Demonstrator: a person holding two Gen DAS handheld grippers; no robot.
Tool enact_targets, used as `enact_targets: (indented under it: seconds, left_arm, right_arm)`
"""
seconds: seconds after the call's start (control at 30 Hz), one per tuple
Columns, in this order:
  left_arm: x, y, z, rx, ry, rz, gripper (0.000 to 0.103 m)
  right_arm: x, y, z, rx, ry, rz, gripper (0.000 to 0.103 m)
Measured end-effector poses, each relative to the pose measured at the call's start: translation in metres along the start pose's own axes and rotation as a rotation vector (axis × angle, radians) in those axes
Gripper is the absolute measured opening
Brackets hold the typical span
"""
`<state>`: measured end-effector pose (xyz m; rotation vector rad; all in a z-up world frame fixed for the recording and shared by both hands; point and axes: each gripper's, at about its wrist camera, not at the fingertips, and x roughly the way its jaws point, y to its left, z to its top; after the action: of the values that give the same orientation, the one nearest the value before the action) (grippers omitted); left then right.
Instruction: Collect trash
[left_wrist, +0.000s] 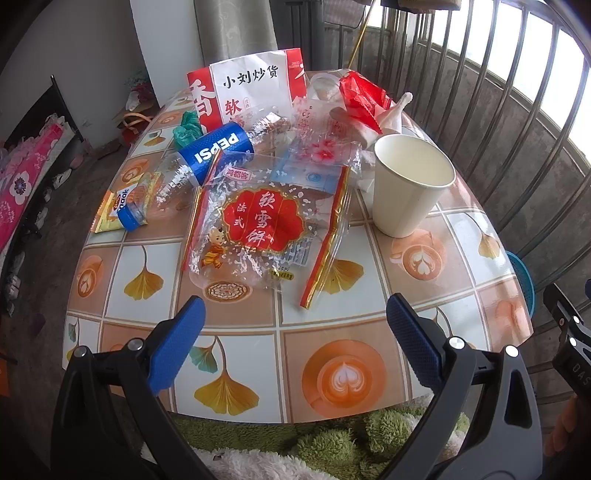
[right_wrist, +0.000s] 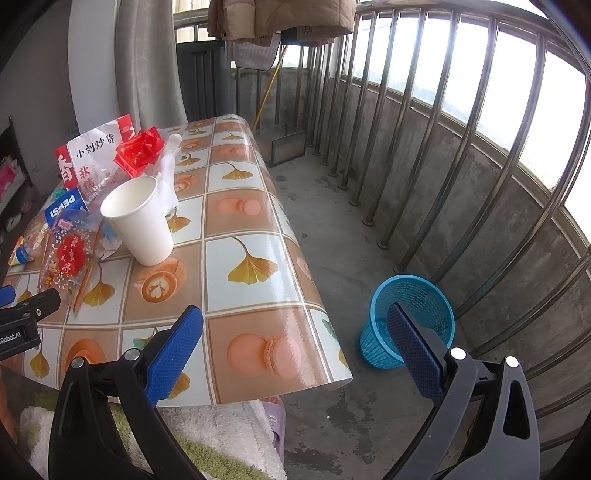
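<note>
Trash lies on the patterned table (left_wrist: 332, 354): a clear snack wrapper with a red label (left_wrist: 262, 225), a crushed Pepsi bottle (left_wrist: 207, 155), a white paper cup (left_wrist: 410, 182), a red-and-white paper bag (left_wrist: 255, 88), a red crumpled wrapper (left_wrist: 360, 98) and a small yellow packet (left_wrist: 110, 210). My left gripper (left_wrist: 295, 325) is open and empty, above the table's near edge, short of the clear wrapper. My right gripper (right_wrist: 295, 328) is open and empty over the table's right corner. The cup (right_wrist: 138, 218) and a blue mesh bin (right_wrist: 410, 319) on the floor show in the right wrist view.
A metal railing (right_wrist: 461, 155) and concrete wall run along the right of the balcony. A green and white fluffy cloth (left_wrist: 332, 439) lies below the table's near edge. A dustpan (right_wrist: 284, 144) stands on the floor beyond the table. A bed with pink bedding (left_wrist: 22, 184) is far left.
</note>
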<state>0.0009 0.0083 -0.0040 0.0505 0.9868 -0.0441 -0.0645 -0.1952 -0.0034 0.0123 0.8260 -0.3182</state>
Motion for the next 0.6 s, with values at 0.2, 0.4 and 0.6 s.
enact_targets:
  seconds: [0.2,0.4,0.6]
  left_arm:
    - [-0.0002,0.0016,-0.0012,0.001,0.001,0.001,0.094]
    - [-0.0004,0.0040,-0.0027,0.001,0.000,0.003,0.094]
    - [-0.0003,0.0039,-0.0024,0.002,0.002,0.002,0.094]
  right_arm:
    - [0.0003,-0.0011,0.0004,0.001,0.001,0.001,0.097]
    - [0.0005,-0.0015,0.0006,0.001,0.001,0.002,0.097]
    - [0.0022,0.0036,-0.0008,0.002,0.005,0.011,0.097]
